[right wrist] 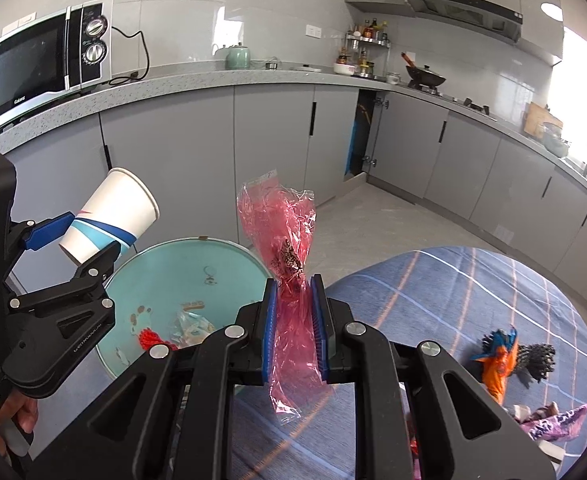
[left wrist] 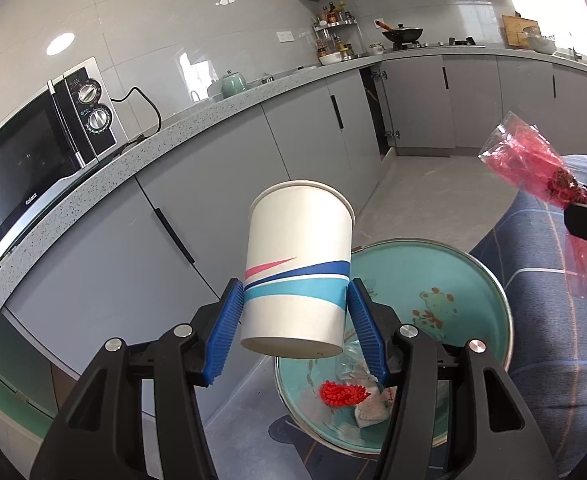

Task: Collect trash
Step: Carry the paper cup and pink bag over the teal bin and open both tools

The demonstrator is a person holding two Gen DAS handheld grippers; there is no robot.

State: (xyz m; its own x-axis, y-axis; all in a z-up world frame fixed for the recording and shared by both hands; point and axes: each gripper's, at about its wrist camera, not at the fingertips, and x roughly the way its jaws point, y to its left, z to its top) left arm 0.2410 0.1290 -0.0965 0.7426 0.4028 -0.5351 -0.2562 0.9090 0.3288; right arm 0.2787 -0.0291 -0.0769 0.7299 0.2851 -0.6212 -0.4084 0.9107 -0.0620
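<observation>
My left tool gripped a paper cup; my right tool pinched a red plastic wrapper. Both hovered near the teal bin, apparently ready for dropping.

Your left tongs have ribbed blue rubbery pads on matt black plastic arms, and they're squeezing a matt paper cup. Your right tongs pinch a crinkly, see-through pink plastic wrapper. The teal bin looks glossy inside with a metal rim, and the table wears a soft plaid cloth.
</observation>
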